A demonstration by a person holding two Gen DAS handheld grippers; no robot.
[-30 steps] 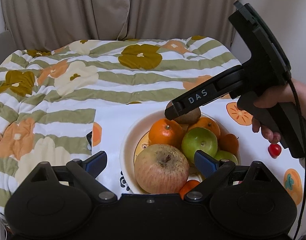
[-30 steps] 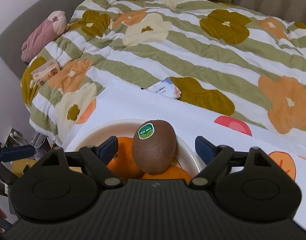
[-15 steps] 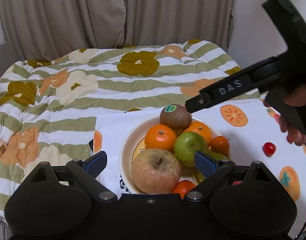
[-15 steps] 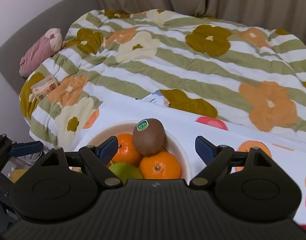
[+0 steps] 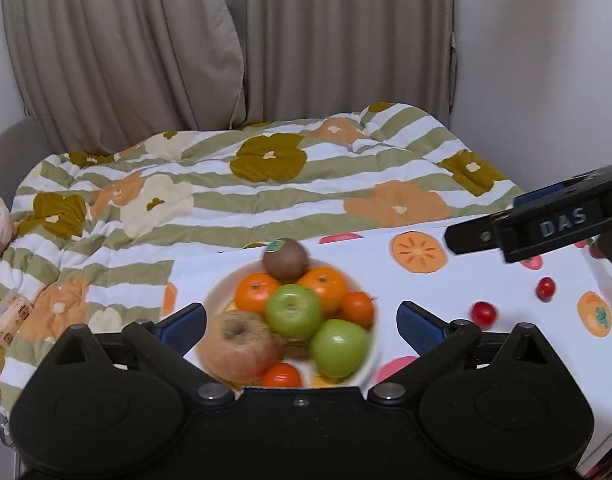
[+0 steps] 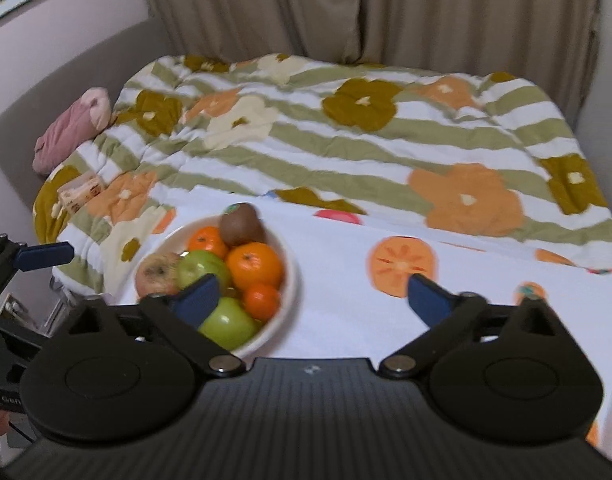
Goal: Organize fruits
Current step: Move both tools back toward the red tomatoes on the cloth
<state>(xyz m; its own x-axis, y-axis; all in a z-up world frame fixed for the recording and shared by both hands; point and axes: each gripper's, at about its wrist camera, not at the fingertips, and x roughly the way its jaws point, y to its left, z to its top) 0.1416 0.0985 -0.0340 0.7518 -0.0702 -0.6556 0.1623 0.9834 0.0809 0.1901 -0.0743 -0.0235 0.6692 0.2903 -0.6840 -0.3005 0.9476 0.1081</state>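
Note:
A white bowl on a fruit-print cloth holds a brown kiwi on top of two oranges, plus green apples, a reddish apple and small orange fruits. Two red cherry tomatoes lie on the cloth right of the bowl. My left gripper hovers above and behind the bowl. Its jaws are opening and hold nothing. My right gripper is drawn back to the bowl's right, its jaws also opening and holding nothing. One of its fingers shows at the right edge.
The white cloth lies on a bed with a striped floral quilt. Beige curtains hang behind. At the left edge of the bed lie a pink plush and a small snack packet.
Both grippers have pulled back and up from the bowl. The right one moved off to the right, leaving the kiwi on top of the oranges. Both pairs of jaws stand slightly wider.

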